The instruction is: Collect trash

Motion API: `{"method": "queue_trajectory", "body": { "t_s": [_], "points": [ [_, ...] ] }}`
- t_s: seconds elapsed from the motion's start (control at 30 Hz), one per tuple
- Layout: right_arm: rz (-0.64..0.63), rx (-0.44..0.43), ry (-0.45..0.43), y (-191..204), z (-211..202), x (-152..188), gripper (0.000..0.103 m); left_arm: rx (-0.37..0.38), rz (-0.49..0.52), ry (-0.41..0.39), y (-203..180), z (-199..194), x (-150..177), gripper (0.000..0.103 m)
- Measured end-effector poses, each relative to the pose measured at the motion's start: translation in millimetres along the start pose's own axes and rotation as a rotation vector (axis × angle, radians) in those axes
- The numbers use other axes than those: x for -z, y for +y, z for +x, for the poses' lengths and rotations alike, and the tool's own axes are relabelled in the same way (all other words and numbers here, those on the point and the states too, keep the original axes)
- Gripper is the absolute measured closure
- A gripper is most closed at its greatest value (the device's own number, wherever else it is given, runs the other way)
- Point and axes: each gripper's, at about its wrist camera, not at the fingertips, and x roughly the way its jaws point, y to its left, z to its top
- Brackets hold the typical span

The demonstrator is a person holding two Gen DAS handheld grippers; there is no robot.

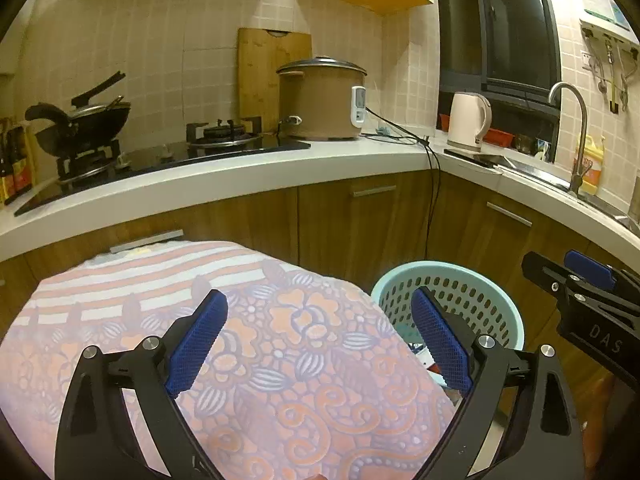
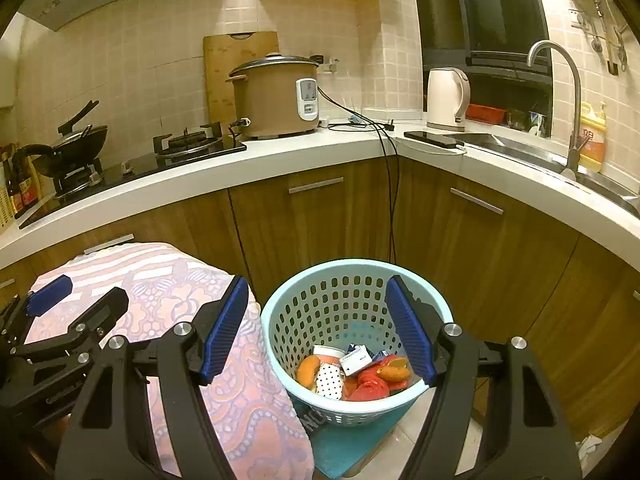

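A light blue perforated basket (image 2: 438, 308) stands on the floor beside a table under a pink patterned cloth (image 2: 240, 392). Inside it lie several pieces of trash: an orange item (image 2: 307, 370), a dotted white cup (image 2: 330, 380), a small white-blue carton (image 2: 357, 359) and a red wrapper (image 2: 370, 386). My right gripper (image 2: 316, 328) is open and empty above the basket. My left gripper (image 1: 320, 338) is open and empty above the cloth (image 1: 280, 344); the basket (image 1: 508, 320) is at its right. The right gripper also shows in the left wrist view (image 1: 580, 280).
A white L-shaped counter (image 2: 280, 160) over wooden cabinets runs behind. On it are a gas hob with a wok (image 2: 76, 148), a rice cooker (image 2: 276, 96), a kettle (image 2: 446, 98), a phone (image 2: 434, 139) and a sink with a tap (image 2: 568, 108). A cable (image 2: 390, 200) hangs down the cabinet.
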Motion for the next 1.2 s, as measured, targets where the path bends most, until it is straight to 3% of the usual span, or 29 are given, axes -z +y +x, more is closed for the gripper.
{"method": "queue_trajectory", "body": {
  "t_s": [1.2],
  "points": [
    [-0.011,0.002,0.009,2.6,3.4,3.7,0.036,-0.011,-0.007,0.003,3.5,-2.2,0.4,0.012]
  ]
}}
